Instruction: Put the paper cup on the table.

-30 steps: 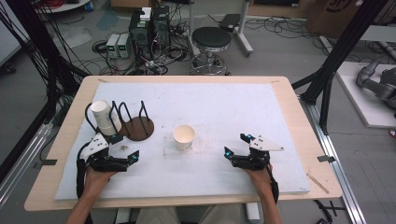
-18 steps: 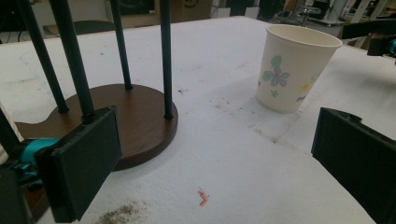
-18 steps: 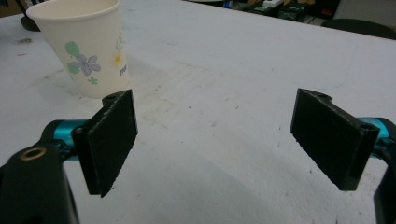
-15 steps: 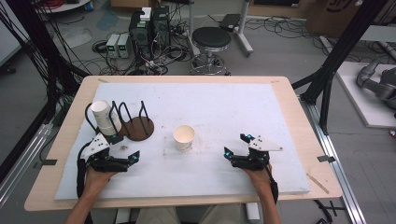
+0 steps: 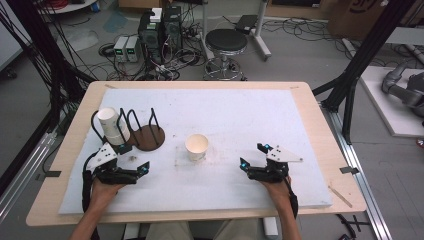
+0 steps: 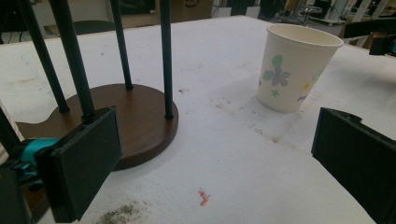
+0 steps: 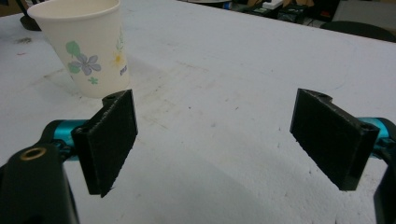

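Right now both grippers rest low over the white foam mat (image 5: 240,115) that covers the wooden table (image 5: 320,125), one on each side of a single paper cup (image 5: 197,146). That cup stands upright and open-mouthed near the middle of the mat, with a small flower print on its side, and nothing is touching it. The left gripper (image 5: 134,160) sits at the near left of the mat, its jaws spread wide with nothing between them; in the left gripper view the same jaws frame bare mat, with the cup (image 6: 295,66) off ahead and to the right and well apart from them. Just beyond that gripper stands a cup holder (image 5: 145,134), a round dark wooden base with thin black wire hoops rising from it. A stack of white paper cups (image 5: 112,125) lies tilted in the hoops at its left end, mouth facing up and outward. The right gripper (image 5: 253,156) sits at the near right, a person's hand wrapped round its handle, and its jaws are likewise held wide apart around nothing. In the right gripper view the cup (image 7: 85,46) stands beyond the left jaw, clear of it. A few dark specks and a small red scrap (image 6: 203,197) lie on the mat near the left gripper.
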`<state>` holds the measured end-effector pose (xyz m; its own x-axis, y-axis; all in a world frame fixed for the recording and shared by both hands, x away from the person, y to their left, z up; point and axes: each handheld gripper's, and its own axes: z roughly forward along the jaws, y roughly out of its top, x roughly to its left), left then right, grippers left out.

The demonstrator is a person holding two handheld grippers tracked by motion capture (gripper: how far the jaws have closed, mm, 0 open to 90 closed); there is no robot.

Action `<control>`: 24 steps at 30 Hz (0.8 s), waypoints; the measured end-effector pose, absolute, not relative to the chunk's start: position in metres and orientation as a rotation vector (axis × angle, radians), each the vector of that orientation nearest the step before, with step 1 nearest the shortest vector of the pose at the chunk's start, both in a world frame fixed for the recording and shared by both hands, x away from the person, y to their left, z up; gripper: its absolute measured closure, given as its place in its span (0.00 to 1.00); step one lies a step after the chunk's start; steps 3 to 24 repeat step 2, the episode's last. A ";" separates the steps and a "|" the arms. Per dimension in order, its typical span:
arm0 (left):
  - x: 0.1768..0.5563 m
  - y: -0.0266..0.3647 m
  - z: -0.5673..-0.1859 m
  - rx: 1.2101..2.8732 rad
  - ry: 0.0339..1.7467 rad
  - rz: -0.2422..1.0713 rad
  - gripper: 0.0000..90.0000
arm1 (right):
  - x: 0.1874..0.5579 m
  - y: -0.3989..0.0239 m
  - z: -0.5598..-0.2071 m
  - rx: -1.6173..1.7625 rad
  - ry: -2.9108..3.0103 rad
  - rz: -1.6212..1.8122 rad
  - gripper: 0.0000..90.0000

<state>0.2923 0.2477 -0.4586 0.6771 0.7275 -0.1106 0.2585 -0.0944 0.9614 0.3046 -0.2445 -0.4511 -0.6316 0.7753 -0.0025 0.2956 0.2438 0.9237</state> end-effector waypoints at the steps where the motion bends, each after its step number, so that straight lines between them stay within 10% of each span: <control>1: 0.292 0.248 -0.458 1.666 0.808 0.477 0.02 | 0.305 -0.244 -0.451 0.978 2.057 1.374 0.17; 24: 0.292 0.248 -0.458 1.665 0.808 0.477 0.02 | 0.305 -0.244 -0.451 0.980 2.056 1.374 0.17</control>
